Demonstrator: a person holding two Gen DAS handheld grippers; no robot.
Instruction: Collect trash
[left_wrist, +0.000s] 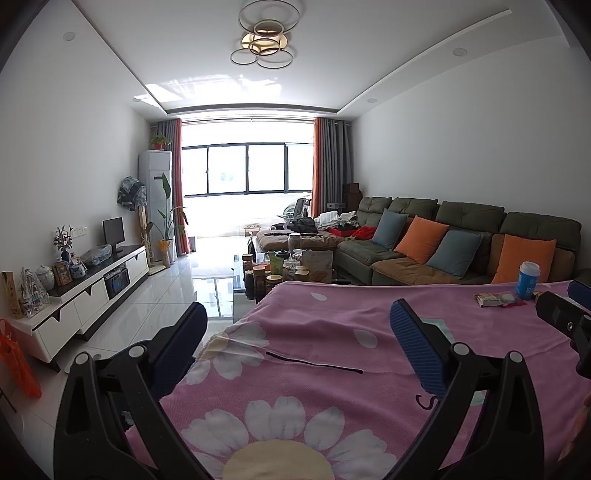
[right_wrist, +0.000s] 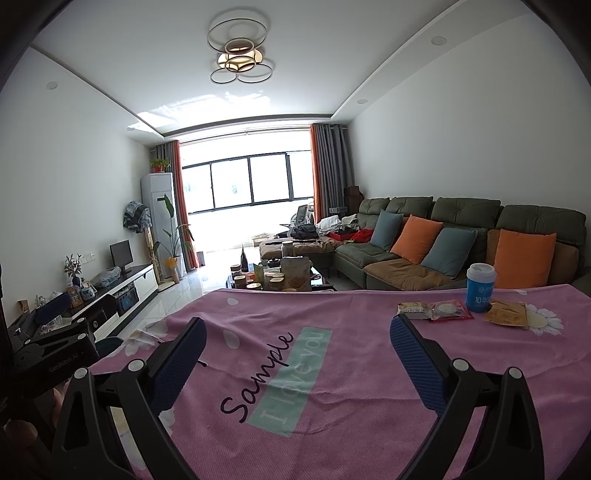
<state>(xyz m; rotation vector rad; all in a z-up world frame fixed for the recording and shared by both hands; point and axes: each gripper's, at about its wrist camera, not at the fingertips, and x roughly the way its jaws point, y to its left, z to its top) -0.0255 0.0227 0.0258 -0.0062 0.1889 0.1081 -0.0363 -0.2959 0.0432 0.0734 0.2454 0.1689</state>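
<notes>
- Blue ribbed pads line both tools; the left gripper (left_wrist: 299, 332) has its jaws spread wide with nothing between them, hanging over the pink flowered cloth (left_wrist: 314, 369) near that cloth's left edge.
- Jaws of the right gripper (right_wrist: 298, 341) are likewise spread and hold nothing, above the printed middle of the cloth.
- Beyond the right gripper's far finger lies the trash, in a row at the far right of the cloth: a pale snack wrapper (right_wrist: 413, 309), a red-edged packet (right_wrist: 450, 311) touching it, a blue cup with a white lid (right_wrist: 479, 288) standing upright just behind, and a tan packet (right_wrist: 506, 314) beside the cup.
- No bin or bag for collecting shows on the cloth; an orange plastic bag (left_wrist: 16, 363) hangs at the far left of the left view, but whether it is meant for this I cannot tell.
- As a judgement: the flat wrappers want a low approach, one finger slid under an edge, jaws closed on a crinkled rim rather than the slick middle. The cup is better taken round its body, kept upright in case liquid remains.
- Readable writing: "Sample" and "I love you" on the cloth; "GenRobot.AI" on the left tool's body, seen from the right view; "10" on the cup, the rest too small.
</notes>
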